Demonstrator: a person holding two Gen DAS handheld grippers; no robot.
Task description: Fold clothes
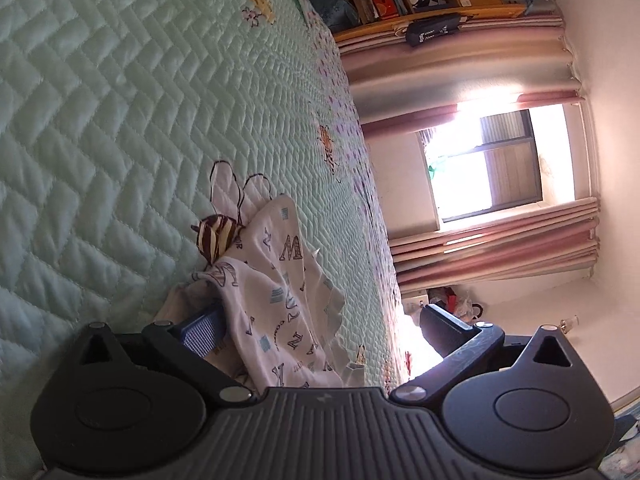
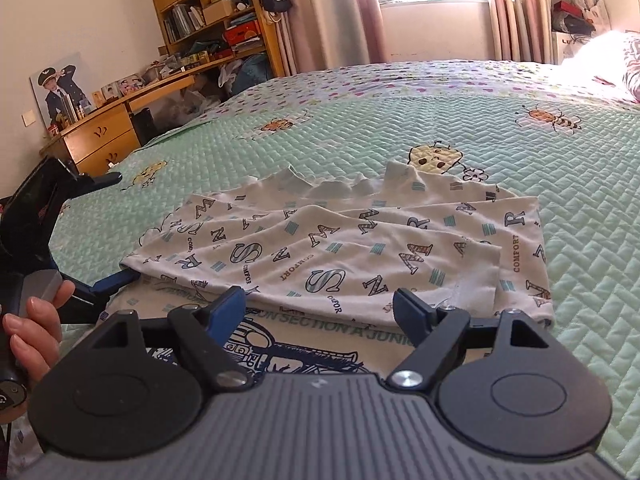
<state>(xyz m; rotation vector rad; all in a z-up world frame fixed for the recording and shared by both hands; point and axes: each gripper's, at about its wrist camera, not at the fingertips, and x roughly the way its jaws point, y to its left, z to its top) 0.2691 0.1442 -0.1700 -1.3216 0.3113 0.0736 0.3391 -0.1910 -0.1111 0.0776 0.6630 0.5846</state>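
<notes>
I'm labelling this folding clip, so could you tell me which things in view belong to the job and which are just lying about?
Job:
- letter-print garment
- train-print garment under it
- left hand-held gripper, open
- right hand-held gripper, open

Lying about:
- quilted bedspread
- bookshelf
- framed photo
- curtains

The white cotton garment with printed letters (image 2: 360, 248) carries big capitals S, M, N and R and the small word "COMFORT". On the cream cloth with a navy print (image 2: 280, 344) under it, "ON SECTION A JUNIO" can be read, cut off at both ends.
</notes>
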